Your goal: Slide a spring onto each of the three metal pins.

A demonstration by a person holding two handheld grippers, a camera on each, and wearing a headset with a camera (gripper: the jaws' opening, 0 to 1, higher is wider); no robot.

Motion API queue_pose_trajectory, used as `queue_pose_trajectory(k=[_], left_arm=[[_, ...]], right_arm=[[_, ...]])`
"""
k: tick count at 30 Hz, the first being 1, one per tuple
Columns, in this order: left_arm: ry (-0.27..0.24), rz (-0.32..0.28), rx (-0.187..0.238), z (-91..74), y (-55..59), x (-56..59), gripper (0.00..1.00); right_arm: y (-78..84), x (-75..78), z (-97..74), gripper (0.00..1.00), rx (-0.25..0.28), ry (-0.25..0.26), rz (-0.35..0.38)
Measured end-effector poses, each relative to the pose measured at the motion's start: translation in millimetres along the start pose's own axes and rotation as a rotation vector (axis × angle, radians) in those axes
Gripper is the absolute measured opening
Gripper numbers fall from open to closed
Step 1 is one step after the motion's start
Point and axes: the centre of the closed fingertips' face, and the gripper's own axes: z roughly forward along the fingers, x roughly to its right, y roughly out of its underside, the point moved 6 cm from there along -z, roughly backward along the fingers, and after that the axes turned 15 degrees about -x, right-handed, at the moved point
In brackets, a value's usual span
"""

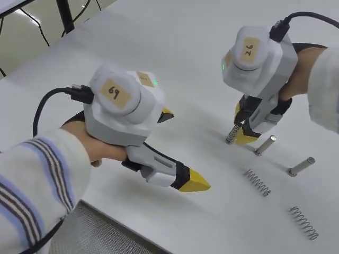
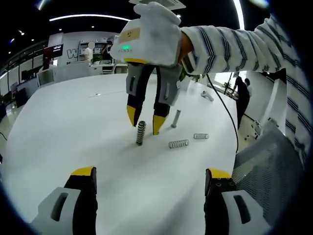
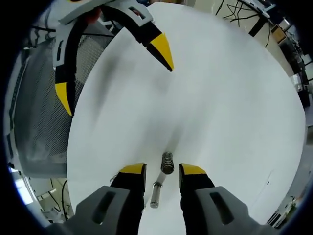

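A pin with a spring on it [image 1: 232, 133] stands tilted on the white table [image 1: 175, 63]. My right gripper [image 1: 239, 127] hangs over it, open, its yellow tips on either side of the sprung pin [image 3: 167, 162] without touching it. Two bare metal pins lie to its right [image 1: 265, 145] [image 1: 301, 166]. Two loose springs lie nearer me [image 1: 257, 181] [image 1: 303, 222]. My left gripper [image 1: 183, 150] hovers low over the table to the left, open and with nothing between its fingers. In the left gripper view its jaws [image 2: 150, 172] stand wide apart, facing the sprung pin [image 2: 141, 132].
A grey mesh panel [image 1: 100, 233] borders the table's near edge at the left. Black cables run from both grippers. A bare pin [image 3: 156, 193] lies between the right gripper's jaws, just behind the sprung one. People stand in the far background [image 2: 243, 98].
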Motion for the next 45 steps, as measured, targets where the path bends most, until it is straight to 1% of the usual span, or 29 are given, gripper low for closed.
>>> queue_pose_trajectory(k=[1,2,5,8,9,11,13,15,18,19,22,27,32,34,35,37,39,42,45], left_arm=[[0.002,0.001,-0.001,0.1,0.0,0.3,0.9],[0.004,0.002,-0.001,0.1,0.0,0.6,0.9],[0.015,0.004,-0.004,-0.3,1.0,2.9,0.89],[0.019,0.008,-0.012,-0.1,2.8,3.9,0.89],[0.02,0.008,-0.014,0.0,3.3,4.1,0.89],[0.021,0.007,-0.009,-0.7,3.2,4.9,0.89],[0.023,0.009,-0.009,-1.3,3.3,5.8,0.89],[0.023,0.011,-0.012,-2.3,3.9,6.1,0.89],[0.028,0.01,-0.011,-3.7,3.8,6.6,0.89],[0.03,0.01,-0.012,-3.9,3.6,6.9,0.89],[0.037,0.014,-0.009,-4.8,2.5,8.2,0.89],[0.048,0.028,-0.018,-6.9,2.2,11.2,0.89],[0.054,0.039,-0.022,-9.2,0.5,12.6,0.89],[0.056,0.042,-0.022,-9.9,-0.3,12.8,0.89],[0.057,0.043,-0.023,-10.1,-0.7,12.9,0.89],[0.059,0.047,-0.023,-10.8,-1.4,13.0,0.89],[0.063,0.046,-0.023,-11.3,-1.8,13.4,0.88],[0.068,0.048,-0.026,-11.7,-1.8,14.0,0.88],[0.074,0.048,-0.033,-12.0,-1.7,14.5,0.88]], right_arm=[[-1.1,-0.1,-1.3,0.27,0.016,-0.002,0.006],[-1.7,-2.4,-5.4,0.29,0.045,-0.006,0.019],[2.2,-9.3,-18.3,0.29,0.08,-0.009,0.029],[4.8,-11.5,-30.1,0.3,0.112,0.011,0.041],[8.3,-16.4,-37.0,0.3,0.127,0.017,0.047],[10.2,-19.8,-44.9,0.3,0.161,0.024,0.049],[14.4,-23.9,-52.5,0.31,0.188,0.029,0.069],[19.6,-30.2,-59.1,0.32,0.215,0.032,0.085],[26.0,-35.2,-65.0,0.33,0.243,0.04,0.114],[27.3,-36.0,-65.8,0.33,0.246,0.042,0.117],[38.0,-41.1,-67.3,0.34,0.251,0.062,0.146],[50.1,-51.9,-67.6,0.39,0.266,0.072,0.194],[59.1,-63.8,-65.6,0.46,0.299,0.08,0.24],[61.5,-67.2,-64.9,0.48,0.339,0.076,0.272],[62.1,-70.3,-64.1,0.49,0.378,0.057,0.292],[65.0,-75.9,-62.3,0.49,0.422,0.036,0.332],[68.9,-79.7,-60.4,0.5,0.445,0.042,0.345],[72.8,-84.1,-57.8,0.52,0.48,0.046,0.389],[79.1,-89.9,-53.9,0.55,0.526,0.054,0.456]])
